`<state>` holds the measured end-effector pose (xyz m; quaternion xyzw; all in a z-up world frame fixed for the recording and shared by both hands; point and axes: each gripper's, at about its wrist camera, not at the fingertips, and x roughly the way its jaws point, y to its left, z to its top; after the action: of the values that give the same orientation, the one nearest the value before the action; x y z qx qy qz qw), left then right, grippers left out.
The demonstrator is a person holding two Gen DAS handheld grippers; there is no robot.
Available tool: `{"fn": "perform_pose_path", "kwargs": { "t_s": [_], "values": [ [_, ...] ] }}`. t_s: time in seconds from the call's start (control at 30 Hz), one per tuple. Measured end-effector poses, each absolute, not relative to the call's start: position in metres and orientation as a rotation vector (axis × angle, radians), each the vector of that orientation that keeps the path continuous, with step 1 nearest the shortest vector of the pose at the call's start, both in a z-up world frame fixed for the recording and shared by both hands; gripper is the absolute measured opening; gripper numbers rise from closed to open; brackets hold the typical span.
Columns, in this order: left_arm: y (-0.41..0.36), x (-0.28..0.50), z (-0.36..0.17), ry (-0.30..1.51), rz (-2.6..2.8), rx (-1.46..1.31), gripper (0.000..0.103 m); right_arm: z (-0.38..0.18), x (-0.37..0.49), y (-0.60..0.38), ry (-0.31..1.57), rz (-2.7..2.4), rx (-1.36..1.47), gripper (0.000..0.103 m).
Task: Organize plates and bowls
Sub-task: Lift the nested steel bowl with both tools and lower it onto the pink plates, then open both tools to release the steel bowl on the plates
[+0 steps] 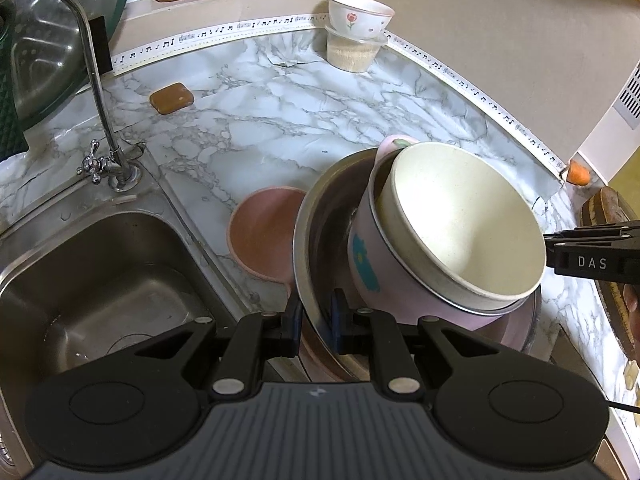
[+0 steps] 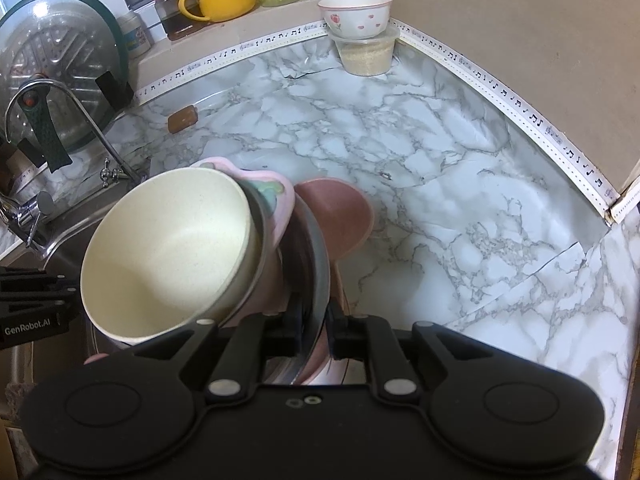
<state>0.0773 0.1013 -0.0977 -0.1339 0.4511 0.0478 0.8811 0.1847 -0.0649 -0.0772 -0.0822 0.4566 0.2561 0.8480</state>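
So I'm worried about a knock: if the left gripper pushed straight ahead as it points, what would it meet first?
The left gripper is already clamped on the steel bowl; beyond it lies the pink plate, though depth is uncertain.

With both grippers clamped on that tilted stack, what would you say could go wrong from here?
1. The cream bowl sits loosely nested in the pink cup, and the stack leans steeply; it might slide out.
2. The left gripper and right gripper pinch only the steel bowl's thin rim, so it may slip.
3. The sink lies close by; anything dropped could land in it.
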Motion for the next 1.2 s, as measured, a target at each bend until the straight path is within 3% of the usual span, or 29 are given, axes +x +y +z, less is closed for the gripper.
{"fn": "perform_pose_path", "kwargs": {
  "t_s": [0.63, 0.8, 0.97, 1.1, 1.2],
  "values": [
    [0.099, 0.082, -0.097, 0.947, 0.111, -0.256, 0.016, -0.075, 0.18, -0.065, 0.959, 0.498, -0.218, 0.026],
    [0.098, 0.08, -0.098, 0.948, 0.13, -0.24, 0.032, -0.073, 0.176, -0.068, 0.954, 0.497, -0.215, 0.029],
    [0.099, 0.075, -0.095, 0.941, 0.143, -0.229, 0.033, -0.067, 0.169, -0.073, 0.929, 0.496, -0.215, 0.032],
    [0.1, 0.067, -0.088, 0.912, 0.162, -0.223, 0.06, -0.06, 0.164, -0.079, 0.909, 0.5, -0.197, 0.036],
    [0.099, 0.06, -0.081, 0.882, 0.167, -0.208, 0.062, -0.053, 0.158, -0.085, 0.886, 0.51, -0.188, 0.041]
  ]
}}
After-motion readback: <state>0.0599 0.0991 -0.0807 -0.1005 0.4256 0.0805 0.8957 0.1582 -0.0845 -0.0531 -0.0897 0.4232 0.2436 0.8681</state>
